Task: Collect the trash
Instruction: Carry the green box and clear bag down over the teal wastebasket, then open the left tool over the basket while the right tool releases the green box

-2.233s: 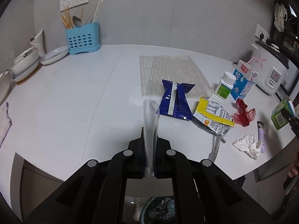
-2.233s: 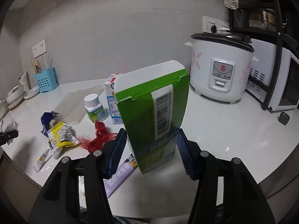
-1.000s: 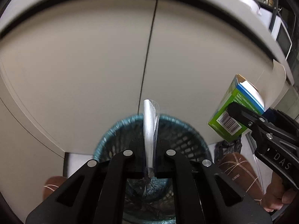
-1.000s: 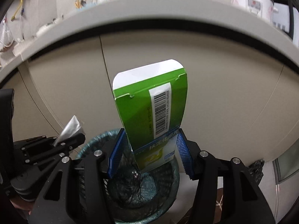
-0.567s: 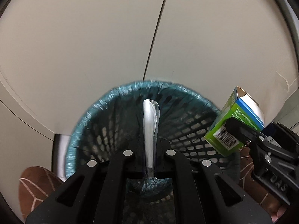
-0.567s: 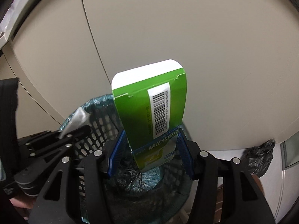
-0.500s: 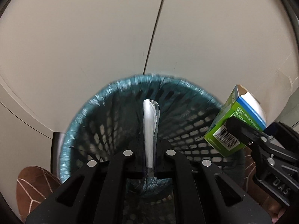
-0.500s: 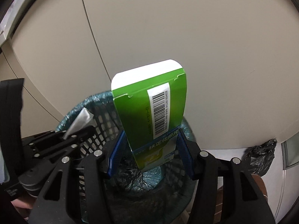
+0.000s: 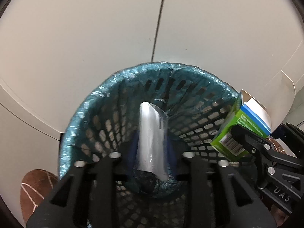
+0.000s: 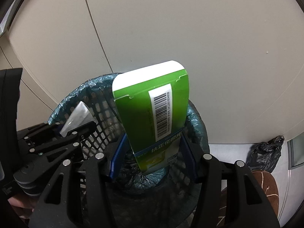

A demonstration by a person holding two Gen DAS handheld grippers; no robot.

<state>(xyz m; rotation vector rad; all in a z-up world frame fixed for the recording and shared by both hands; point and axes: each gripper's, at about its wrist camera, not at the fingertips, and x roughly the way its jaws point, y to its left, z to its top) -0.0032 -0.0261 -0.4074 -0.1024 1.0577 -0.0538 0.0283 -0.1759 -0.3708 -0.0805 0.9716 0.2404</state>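
Observation:
A mesh waste basket point(image 9: 191, 102) lined with a teal bag stands on the floor against the cabinet doors; it also shows in the right wrist view point(image 10: 98, 112). My left gripper point(image 9: 152, 152) is open over the basket, and a clear plastic wrapper point(image 9: 151, 133) sits loosely between its spread jaws, turned broad side to the camera. My right gripper point(image 10: 153, 152) is shut on a green carton with a barcode point(image 10: 153, 110) and holds it above the basket's right side. The carton also shows in the left wrist view point(image 9: 239, 131).
Beige cabinet doors point(image 9: 95, 28) rise right behind the basket. A black plastic bag point(image 10: 266, 153) lies on the floor to the right. Brown slippers point(image 9: 34, 188) show at the lower left and at the lower right point(image 10: 266, 191).
Both grippers came down from the counter to the basket on the floor. The left jaws have just spread apart, and the wrapper has turned and loosened between them. The right grip is unchanged.

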